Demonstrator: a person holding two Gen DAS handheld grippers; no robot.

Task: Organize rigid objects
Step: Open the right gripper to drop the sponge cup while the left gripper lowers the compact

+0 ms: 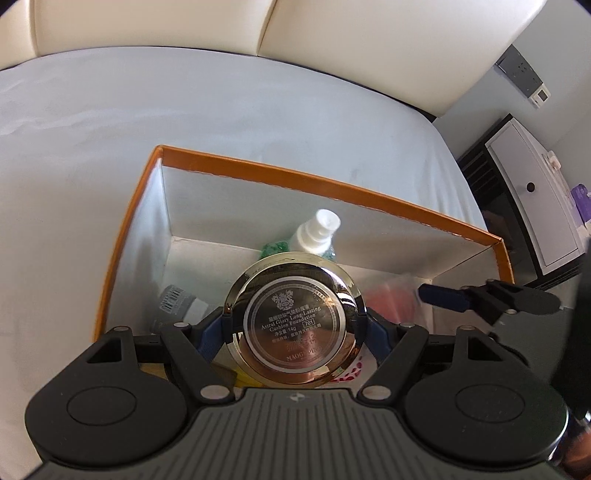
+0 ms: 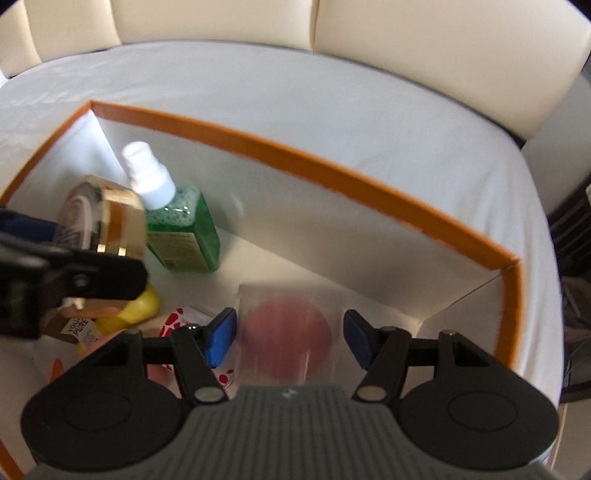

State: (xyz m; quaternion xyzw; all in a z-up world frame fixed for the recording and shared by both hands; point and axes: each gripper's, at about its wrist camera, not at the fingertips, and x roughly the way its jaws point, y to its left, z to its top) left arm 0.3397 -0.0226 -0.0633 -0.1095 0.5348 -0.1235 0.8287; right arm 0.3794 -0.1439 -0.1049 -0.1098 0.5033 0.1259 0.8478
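My left gripper (image 1: 295, 325) is shut on a round gold cushion foundation compact (image 1: 295, 325) and holds it over the orange-rimmed white box (image 1: 295, 177). It also shows in the right wrist view (image 2: 103, 221). My right gripper (image 2: 290, 338) is open over the box (image 2: 332, 173); a blurred clear case with a red puff (image 2: 290, 336) lies between its blue pads (image 2: 221, 336), apart from them. A green bottle with a white spray cap (image 2: 181, 225) leans in the box's far corner (image 1: 314, 232).
Inside the box lie a yellow item (image 2: 140, 310), a red-dotted white packet (image 2: 181, 317), a brown-labelled item (image 2: 81, 332) and a grey-labelled item (image 1: 177, 299). The box sits on a white sheet (image 1: 110, 129) before a cream headboard (image 1: 332, 29). A white cabinet (image 1: 535, 199) stands right.
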